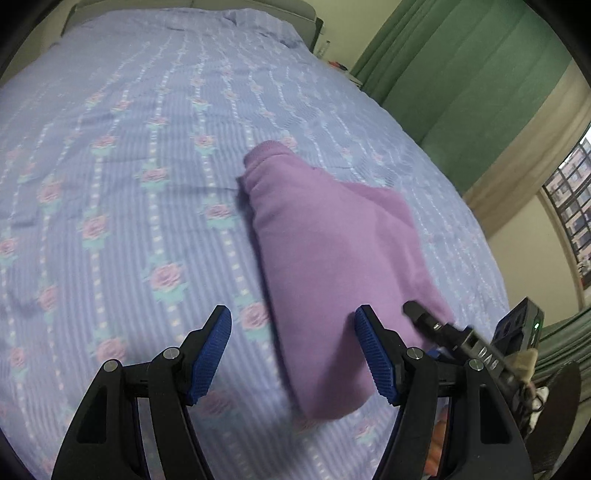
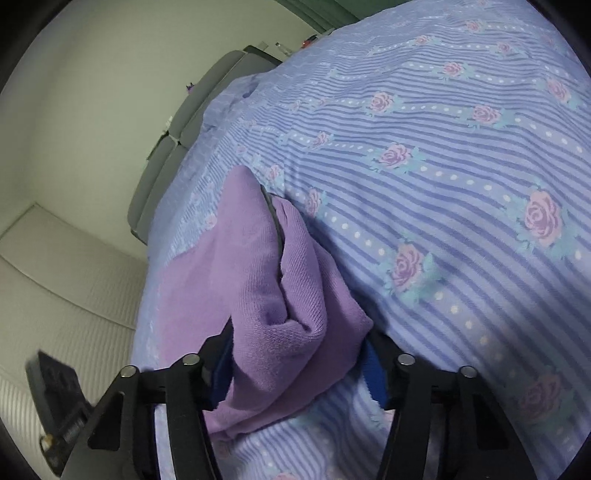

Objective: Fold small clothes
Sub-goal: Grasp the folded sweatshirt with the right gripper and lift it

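A purple knit garment (image 1: 325,251) lies folded lengthwise on the bed, its cuffed end pointing away. My left gripper (image 1: 293,332) hovers open over its near end; the left finger is over the sheet and the right finger over the cloth's edge. In the right wrist view the garment (image 2: 266,280) is bunched and fills the gap between the fingers. My right gripper (image 2: 299,354) is shut on that bunch, with cloth against both blue pads. The right gripper (image 1: 443,330) also shows in the left wrist view, at the garment's right edge.
The bed sheet (image 1: 129,166) is lilac with stripes and roses. A pillow (image 1: 258,22) lies at the far end against a grey headboard (image 2: 177,140). Green curtains (image 1: 461,74) and a window (image 1: 572,206) are to the right. Pale floor (image 2: 55,277) runs beside the bed.
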The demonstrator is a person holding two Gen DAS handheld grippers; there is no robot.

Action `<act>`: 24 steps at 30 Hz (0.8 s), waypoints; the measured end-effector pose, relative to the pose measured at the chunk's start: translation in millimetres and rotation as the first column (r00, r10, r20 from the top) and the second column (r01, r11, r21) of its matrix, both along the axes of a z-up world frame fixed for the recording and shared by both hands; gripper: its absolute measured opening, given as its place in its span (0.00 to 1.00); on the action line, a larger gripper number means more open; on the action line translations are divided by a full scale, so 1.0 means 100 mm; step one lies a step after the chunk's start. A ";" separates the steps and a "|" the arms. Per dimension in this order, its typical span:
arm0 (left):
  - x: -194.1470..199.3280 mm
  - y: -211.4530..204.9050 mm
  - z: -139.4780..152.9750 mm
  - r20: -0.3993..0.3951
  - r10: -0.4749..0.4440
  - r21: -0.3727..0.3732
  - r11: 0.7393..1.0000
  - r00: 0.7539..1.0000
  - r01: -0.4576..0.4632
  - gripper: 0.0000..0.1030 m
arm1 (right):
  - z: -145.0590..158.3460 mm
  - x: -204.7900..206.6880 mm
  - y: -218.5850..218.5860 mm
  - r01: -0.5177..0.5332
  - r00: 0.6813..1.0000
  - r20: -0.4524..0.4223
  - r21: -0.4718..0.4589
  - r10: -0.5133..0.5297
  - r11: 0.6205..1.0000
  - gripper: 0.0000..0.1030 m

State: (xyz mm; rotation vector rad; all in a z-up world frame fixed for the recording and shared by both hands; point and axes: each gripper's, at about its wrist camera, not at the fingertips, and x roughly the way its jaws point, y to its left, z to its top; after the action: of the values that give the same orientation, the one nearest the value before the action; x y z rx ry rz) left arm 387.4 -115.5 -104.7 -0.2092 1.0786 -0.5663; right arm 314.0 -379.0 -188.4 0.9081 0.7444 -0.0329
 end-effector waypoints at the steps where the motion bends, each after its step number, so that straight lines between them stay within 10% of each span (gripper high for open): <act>1: 0.03 -0.03 0.00 -0.011 -0.007 -0.009 1.000 1.000 0.007 0.67 | 0.01 0.01 0.01 -0.005 1.000 -0.005 -0.012 0.005 1.000 0.54; 13: 0.36 -0.26 -0.38 -0.149 -0.053 -0.094 0.995 0.987 0.039 0.74 | -0.01 -0.03 0.01 -0.029 1.000 -0.001 -0.061 0.029 0.998 0.53; 24: 0.28 -0.34 -0.27 -0.097 -0.068 -0.032 0.997 0.993 0.065 0.52 | 0.08 -0.02 0.09 -0.035 0.999 -0.038 -0.130 0.030 0.991 0.50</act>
State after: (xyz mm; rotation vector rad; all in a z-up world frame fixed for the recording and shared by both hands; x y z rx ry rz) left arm 415.2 -149.9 -131.8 -0.2292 1.1762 -0.6369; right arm 312.1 -370.4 -179.9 0.7719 0.7816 -0.0690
